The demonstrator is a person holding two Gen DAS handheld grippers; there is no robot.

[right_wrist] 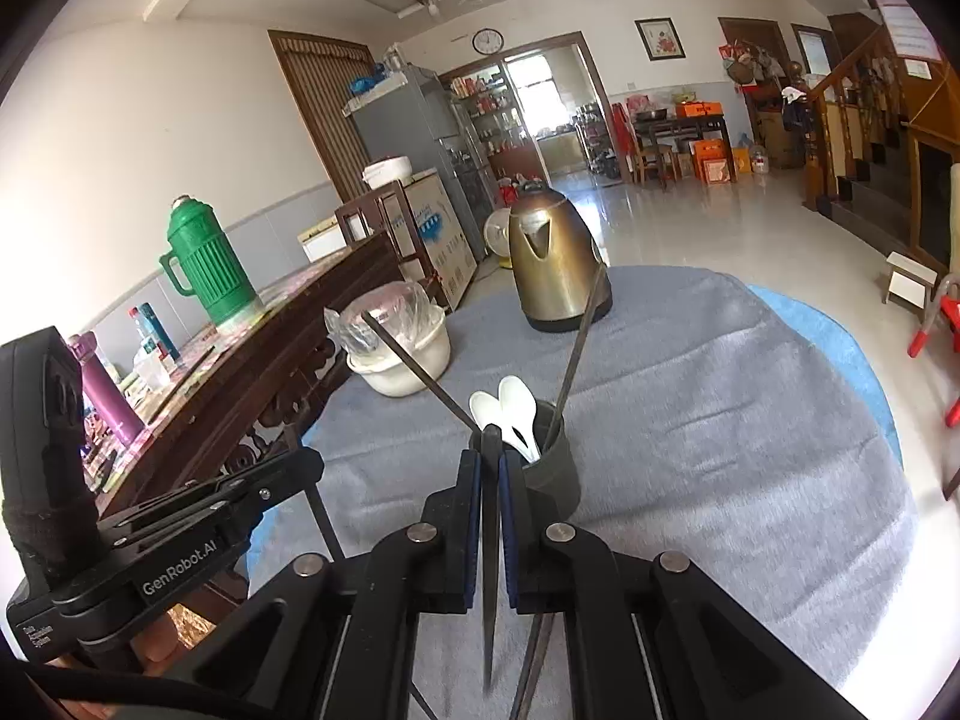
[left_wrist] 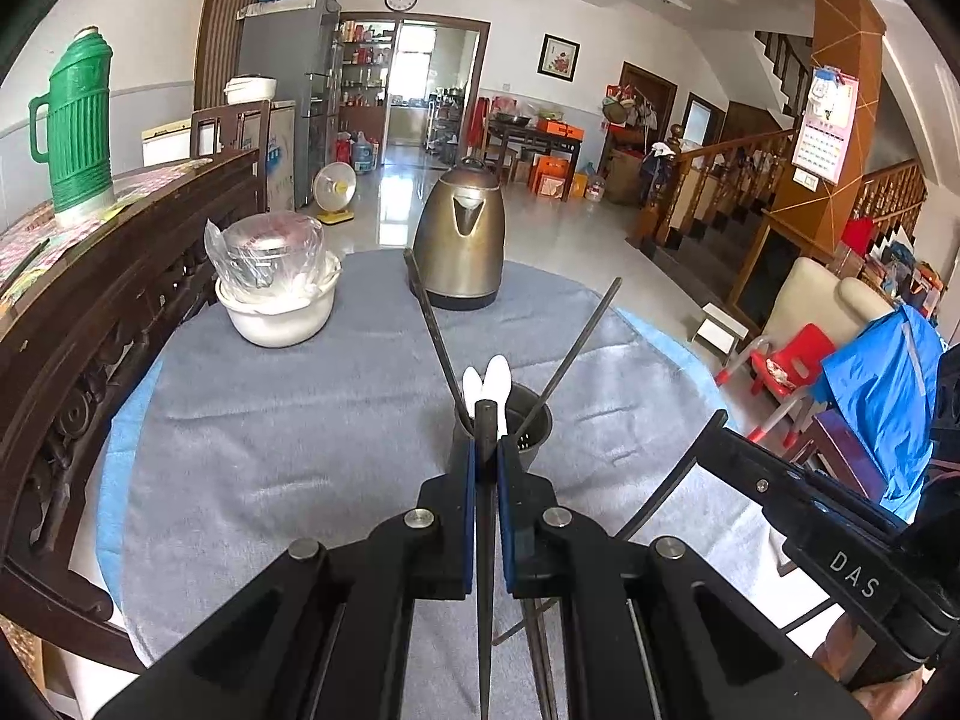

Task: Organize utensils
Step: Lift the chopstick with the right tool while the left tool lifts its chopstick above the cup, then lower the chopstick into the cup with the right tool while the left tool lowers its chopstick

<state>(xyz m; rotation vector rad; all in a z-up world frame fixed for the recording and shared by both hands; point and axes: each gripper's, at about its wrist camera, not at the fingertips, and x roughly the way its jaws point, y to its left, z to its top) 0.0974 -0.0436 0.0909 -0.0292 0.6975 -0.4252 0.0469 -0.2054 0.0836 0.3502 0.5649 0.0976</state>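
Observation:
A dark cup holder [left_wrist: 531, 438] [right_wrist: 555, 468] stands on the grey cloth. In it are two white spoons [left_wrist: 492, 378] [right_wrist: 510, 402] and two black chopsticks [left_wrist: 432, 324] [right_wrist: 579, 348] leaning apart. My left gripper [left_wrist: 486, 450] is shut on a black chopstick [left_wrist: 485, 630], just in front of the holder's rim. The right gripper [right_wrist: 491, 462] is likewise shut on a black chopstick [right_wrist: 491, 630], close to the holder's left rim. Another dark chopstick [left_wrist: 537, 648] [right_wrist: 537, 654] lies on the cloth under the jaws. Each gripper shows at the other view's edge [left_wrist: 717, 423] [right_wrist: 312, 462].
A brass-coloured kettle [left_wrist: 462, 234] [right_wrist: 555, 258] stands at the far side of the round table [left_wrist: 300, 432]. A white bowl with a plastic-wrapped container [left_wrist: 276, 294] [right_wrist: 399, 348] is at the far left. A dark wooden sideboard [left_wrist: 120, 276] with a green thermos [left_wrist: 81, 126] borders the left.

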